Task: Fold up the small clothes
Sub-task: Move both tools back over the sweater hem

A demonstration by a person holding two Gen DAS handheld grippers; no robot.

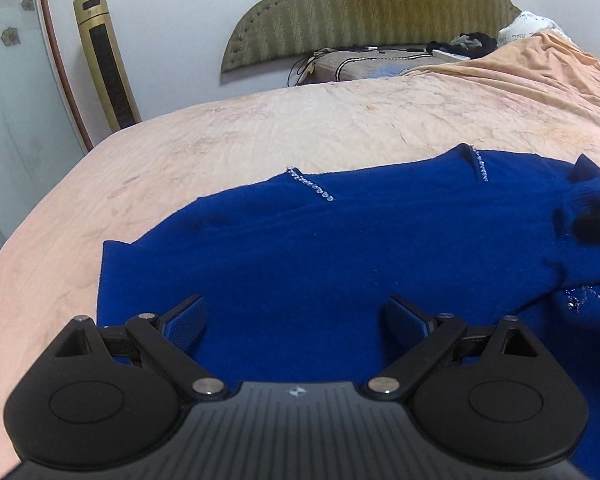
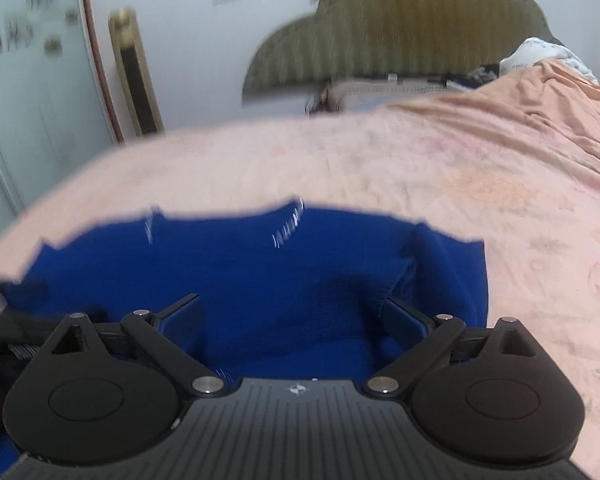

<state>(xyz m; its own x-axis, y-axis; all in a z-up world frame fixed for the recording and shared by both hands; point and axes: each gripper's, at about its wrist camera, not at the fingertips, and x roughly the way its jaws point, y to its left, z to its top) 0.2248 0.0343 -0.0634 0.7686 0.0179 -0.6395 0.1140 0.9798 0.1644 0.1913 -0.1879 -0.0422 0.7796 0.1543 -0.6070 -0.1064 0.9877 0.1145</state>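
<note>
Blue sweater (image 1: pixel 320 248) spread flat on the pink bed (image 1: pixel 260 128), left claw (image 1: pixel 296 320) wide open above it, right claw (image 2: pixel 292 320) likewise spread, gripping nothing

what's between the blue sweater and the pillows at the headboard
Only bare pink bedsheet between the sweater and the pillows. The left wrist view shows it clearly; the right wrist view is blurred but agrees.

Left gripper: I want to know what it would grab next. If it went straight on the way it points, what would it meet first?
Most likely the blue garment lying on the bed: the open left gripper angles down over it, nothing between.
</note>
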